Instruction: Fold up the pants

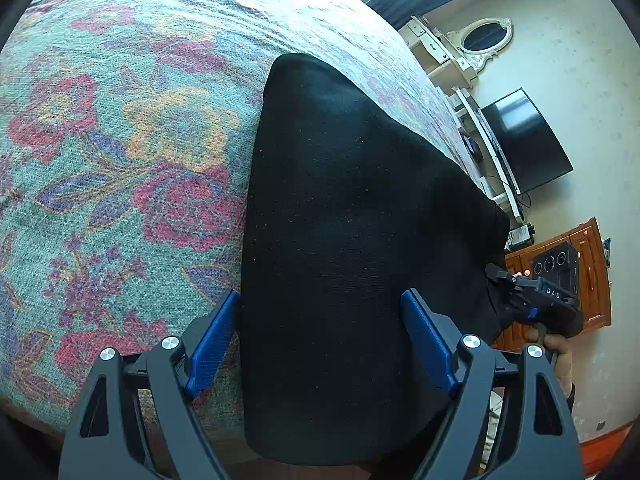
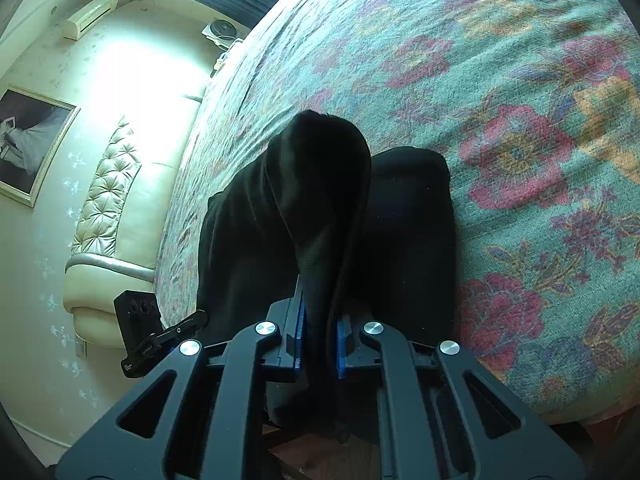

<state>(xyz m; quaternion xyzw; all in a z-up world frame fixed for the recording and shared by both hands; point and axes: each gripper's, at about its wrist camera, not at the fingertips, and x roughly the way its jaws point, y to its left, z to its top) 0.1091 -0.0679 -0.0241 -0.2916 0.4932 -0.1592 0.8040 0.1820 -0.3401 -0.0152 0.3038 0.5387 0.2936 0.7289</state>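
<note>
Black pants (image 1: pixel 360 220) lie on a floral bedspread (image 1: pixel 120 160), their near end hanging over the bed's edge. My left gripper (image 1: pixel 320 296) stands open above them. Its blue pads (image 1: pixel 212 344) are wide apart: one at the cloth's left edge, the other over the cloth. In the left wrist view, my right gripper (image 1: pixel 496 272) bites the pants' right edge, a hand (image 1: pixel 556 352) behind it. In the right wrist view, my right gripper (image 2: pixel 320 340) is shut on a raised fold of the pants (image 2: pixel 320 200). My left gripper (image 2: pixel 188 322) shows at the left.
The bedspread (image 2: pixel 520 120) stretches far beyond the pants. Off the bed stand a dark television (image 1: pixel 524 140), a wooden cabinet (image 1: pixel 592 272) and an oval mirror (image 1: pixel 484 38). A tufted cream headboard (image 2: pixel 104 200) and a framed picture (image 2: pixel 28 140) line the other wall.
</note>
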